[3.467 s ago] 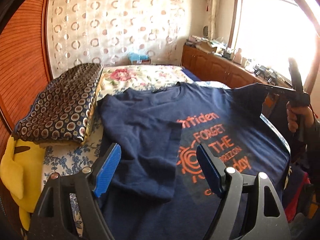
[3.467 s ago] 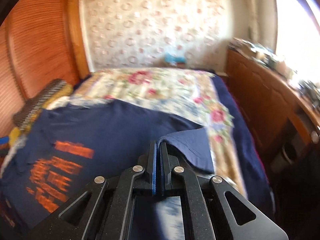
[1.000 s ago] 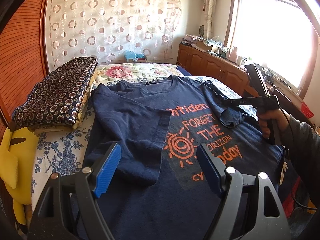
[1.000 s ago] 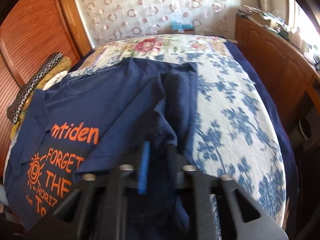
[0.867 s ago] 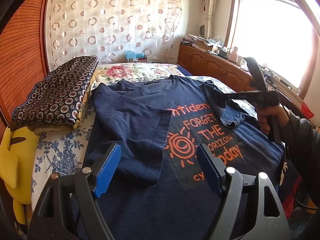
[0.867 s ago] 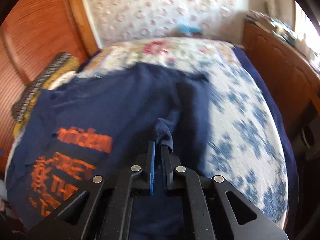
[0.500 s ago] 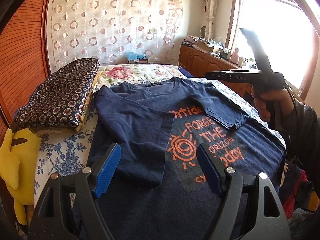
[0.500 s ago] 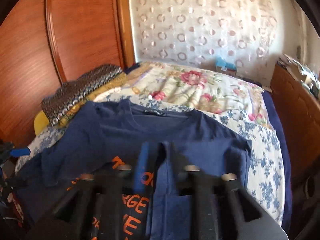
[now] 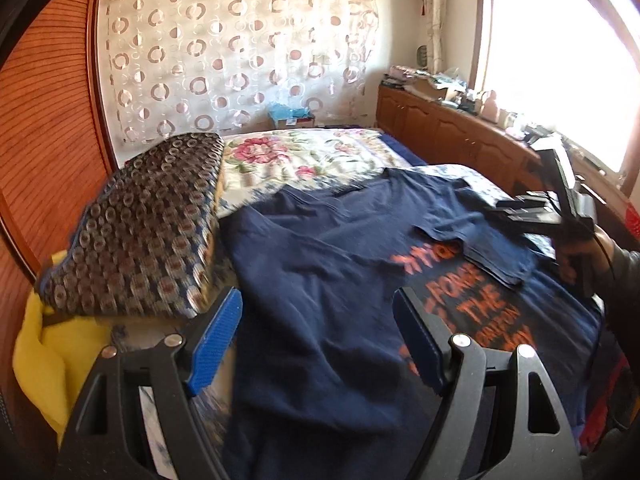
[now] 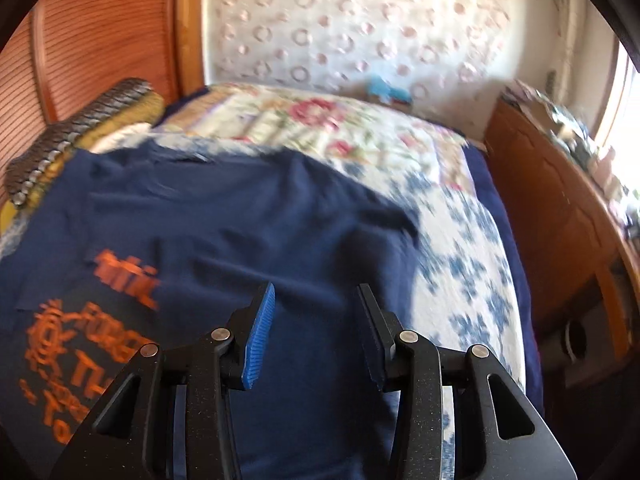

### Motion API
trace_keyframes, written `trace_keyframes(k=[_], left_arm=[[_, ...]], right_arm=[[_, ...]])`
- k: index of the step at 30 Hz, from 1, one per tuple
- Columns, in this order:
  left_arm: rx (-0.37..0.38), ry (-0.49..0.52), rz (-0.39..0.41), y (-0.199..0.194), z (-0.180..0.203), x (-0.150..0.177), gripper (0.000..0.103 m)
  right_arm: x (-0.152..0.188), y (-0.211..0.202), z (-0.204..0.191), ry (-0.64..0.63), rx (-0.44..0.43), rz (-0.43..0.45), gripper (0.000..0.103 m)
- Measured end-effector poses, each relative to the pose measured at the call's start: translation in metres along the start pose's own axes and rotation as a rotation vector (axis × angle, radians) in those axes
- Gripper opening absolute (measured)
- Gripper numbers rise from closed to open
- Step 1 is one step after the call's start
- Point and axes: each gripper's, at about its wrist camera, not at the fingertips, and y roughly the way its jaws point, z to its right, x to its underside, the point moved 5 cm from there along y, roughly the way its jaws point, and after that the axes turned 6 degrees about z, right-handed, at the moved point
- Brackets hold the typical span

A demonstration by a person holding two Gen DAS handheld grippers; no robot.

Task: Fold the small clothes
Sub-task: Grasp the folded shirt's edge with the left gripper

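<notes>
A navy T-shirt point(image 9: 320, 264) with orange print lies flat on the bed, both sleeves folded in over its body. It also shows in the right wrist view point(image 10: 240, 232). My left gripper point(image 9: 318, 328) is open and empty, above the shirt's left half. My right gripper point(image 10: 316, 312) is open and empty, just above the shirt's right side by the folded sleeve point(image 9: 496, 256). The right gripper also shows in the left wrist view point(image 9: 520, 212), held by a hand at the shirt's right edge.
A folded dark patterned cloth point(image 9: 136, 232) lies on a yellow cushion point(image 9: 44, 360) at the left. The bed point(image 9: 304, 152) has a floral cover. A wooden cabinet point(image 9: 452, 136) with clutter runs along the right under the window. A wooden headboard point(image 9: 44, 132) stands at left.
My right gripper laid the right sleeve onto the shirt, opened and let it go. My left gripper stayed open and shifted forward and left over the shirt.
</notes>
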Motion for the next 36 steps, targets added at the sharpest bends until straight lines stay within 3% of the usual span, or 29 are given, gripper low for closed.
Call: trace_keyframes(k=[3,8,17,29,36], left_arm=[[-0.013,0.003,-0.023,0.019,-0.015,-0.015,0.078],[-0.059,0.017,-0.093,0.058,-0.035,-0.029,0.068],[-0.081,0.02,-0.201,0.11,-0.052,-0.039,0.04],[-0.102,0.04,-0.268,0.146,-0.054,-0.037,0.038],[-0.08,0.062,-0.282,0.148,-0.05,-0.035,0.003]], right_arm=[[0.01,0.009,0.013,0.003,0.007,-0.022,0.041],[0.015,0.015,0.02,0.029,-0.013,-0.028,0.043],[0.018,0.016,0.03,0.081,-0.021,-0.041,0.057],[0.018,0.017,0.03,0.073,-0.01,-0.039,0.059],[0.018,0.017,0.028,0.082,-0.019,-0.04,0.059]])
